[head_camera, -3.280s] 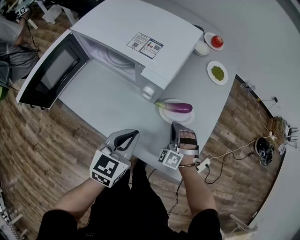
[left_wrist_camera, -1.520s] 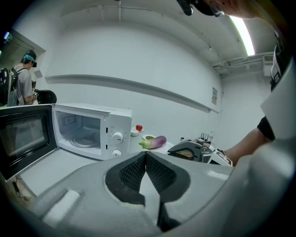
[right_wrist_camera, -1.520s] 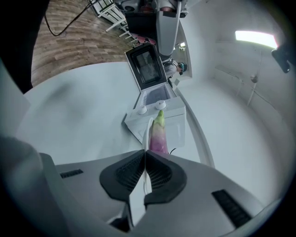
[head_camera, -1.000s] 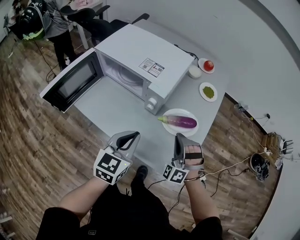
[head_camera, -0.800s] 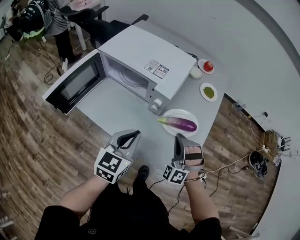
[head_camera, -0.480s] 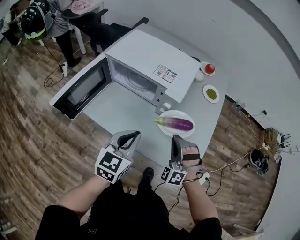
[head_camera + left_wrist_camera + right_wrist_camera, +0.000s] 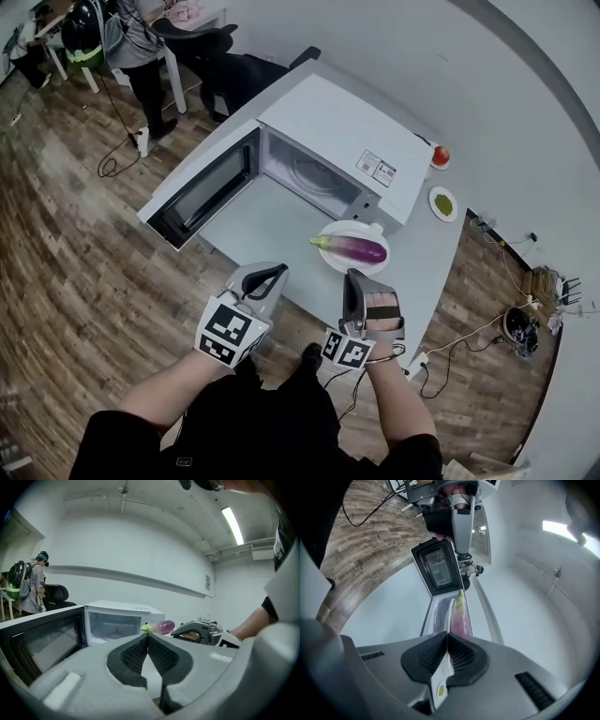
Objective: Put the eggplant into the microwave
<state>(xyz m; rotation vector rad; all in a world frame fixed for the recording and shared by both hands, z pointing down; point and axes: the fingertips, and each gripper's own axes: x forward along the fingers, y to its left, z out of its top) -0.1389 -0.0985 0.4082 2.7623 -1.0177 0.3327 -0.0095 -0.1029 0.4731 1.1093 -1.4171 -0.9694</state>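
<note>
A purple eggplant (image 7: 352, 248) with a green stem lies on a white plate (image 7: 330, 232) on the grey table, just in front of the white microwave (image 7: 342, 131). The microwave door (image 7: 202, 192) hangs wide open to the left. My left gripper (image 7: 266, 275) is shut and empty at the table's near edge, ahead of the open door. My right gripper (image 7: 352, 279) is shut and empty too, a short way before the plate. In the left gripper view the eggplant (image 7: 161, 626) shows beyond the shut gripper (image 7: 147, 636). In the right gripper view the eggplant (image 7: 459, 616) lies straight ahead of the gripper (image 7: 446, 637).
A small plate with a tomato (image 7: 440, 156) and a dish of green food (image 7: 442, 202) sit at the table's far right. A person (image 7: 131, 33) and a black chair (image 7: 234, 70) stand beyond the microwave. Cables (image 7: 450, 352) run over the wooden floor at right.
Both grippers have come closer to the table, and the microwave, table and eggplant now sit further right and nearer in the head view. Both grippers stay shut.
</note>
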